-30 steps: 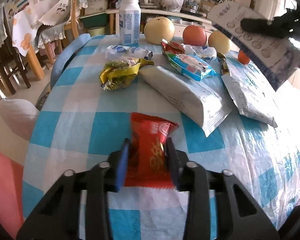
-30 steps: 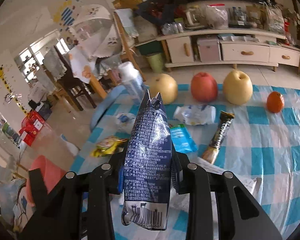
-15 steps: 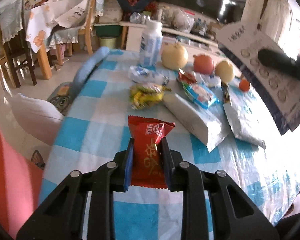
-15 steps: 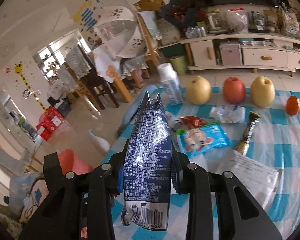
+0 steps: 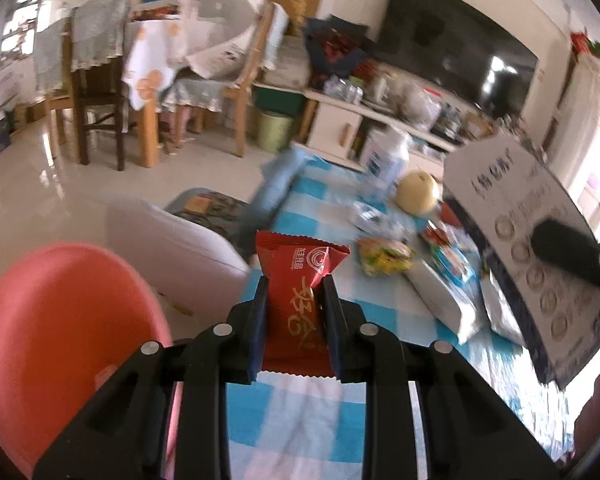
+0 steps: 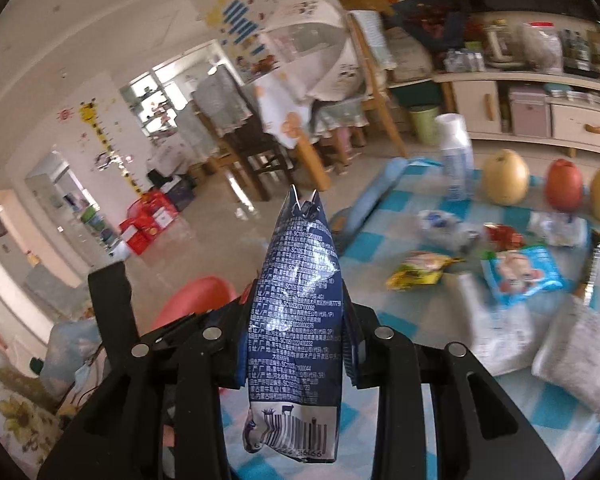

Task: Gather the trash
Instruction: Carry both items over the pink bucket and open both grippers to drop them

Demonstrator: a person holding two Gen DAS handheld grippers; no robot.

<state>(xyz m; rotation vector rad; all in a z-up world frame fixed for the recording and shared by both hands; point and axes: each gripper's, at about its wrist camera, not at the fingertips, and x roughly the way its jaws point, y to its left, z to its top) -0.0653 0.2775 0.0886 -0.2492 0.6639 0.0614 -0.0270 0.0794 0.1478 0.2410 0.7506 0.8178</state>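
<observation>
red wrapper (image 5: 296,300) | dark-blue bag (image 6: 296,320) | blue-white checked tablecloth (image 6: 432,412) | pink bin (image 5: 60,328)

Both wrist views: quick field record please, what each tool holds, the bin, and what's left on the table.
left tool: shut on red wrapper
right tool: shut on blue bag
bin: pink tub, beside the table, lower left in the left wrist view
table: blue-and-white checked cloth
trash left: yellow wrapper, blue snack pack, white pouches
not trash: three fruits, white bottle

Wrappers (image 6: 418,274) crowding the table (image 6: 388,240)
</observation>
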